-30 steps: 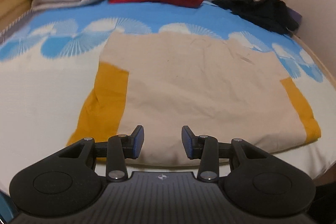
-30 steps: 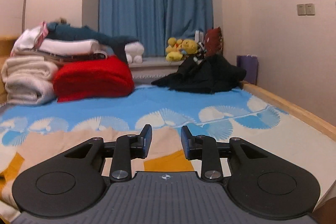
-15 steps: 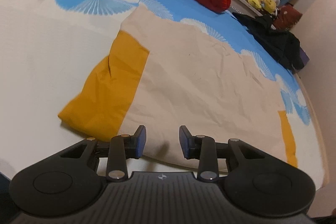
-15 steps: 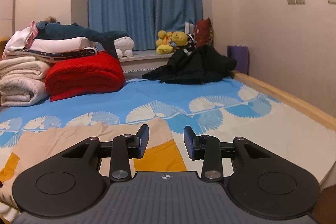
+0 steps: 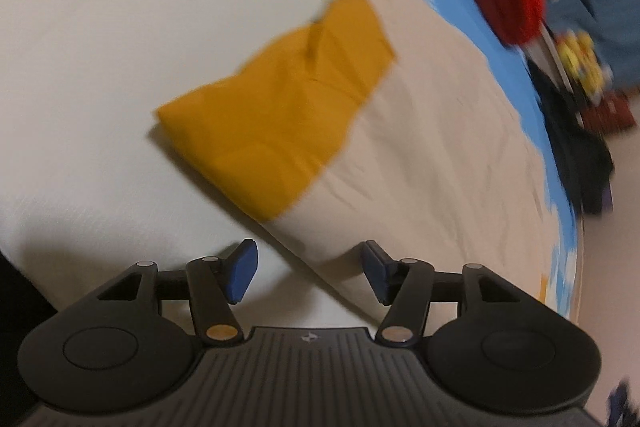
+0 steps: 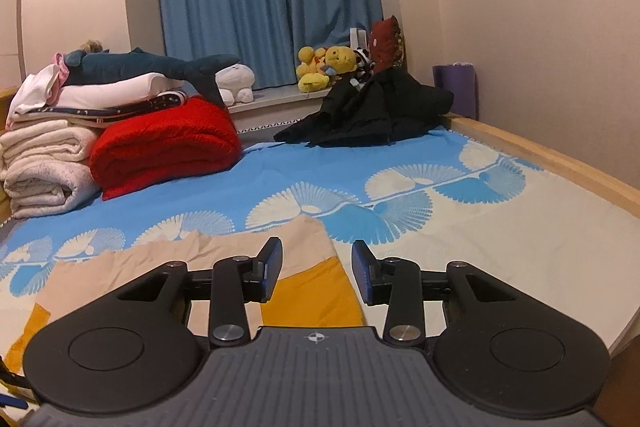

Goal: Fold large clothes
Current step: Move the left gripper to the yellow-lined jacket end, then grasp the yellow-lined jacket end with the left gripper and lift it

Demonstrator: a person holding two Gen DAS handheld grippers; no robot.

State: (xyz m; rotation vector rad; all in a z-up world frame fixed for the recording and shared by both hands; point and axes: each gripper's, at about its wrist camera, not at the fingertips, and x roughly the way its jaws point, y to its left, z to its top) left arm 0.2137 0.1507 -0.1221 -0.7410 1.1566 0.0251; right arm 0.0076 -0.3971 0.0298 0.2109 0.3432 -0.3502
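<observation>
The left gripper (image 5: 306,273) has just been opening its jaws; they stand wide over the near hem of the beige shirt (image 5: 432,163), pressing on nothing. That shirt lies flat on the bed (image 5: 100,47), its mustard sleeve (image 5: 276,115) spread beyond the hem. The right gripper (image 6: 316,273), jaws parted and empty, hangs above the shirt's other mustard sleeve (image 6: 312,297).

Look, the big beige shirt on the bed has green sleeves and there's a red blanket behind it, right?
Not quite. The beige shirt has yellow-orange sleeves, not green; the left wrist view shows one clearly. The rest holds: it lies on the bed, with the red blanket behind it.
</observation>
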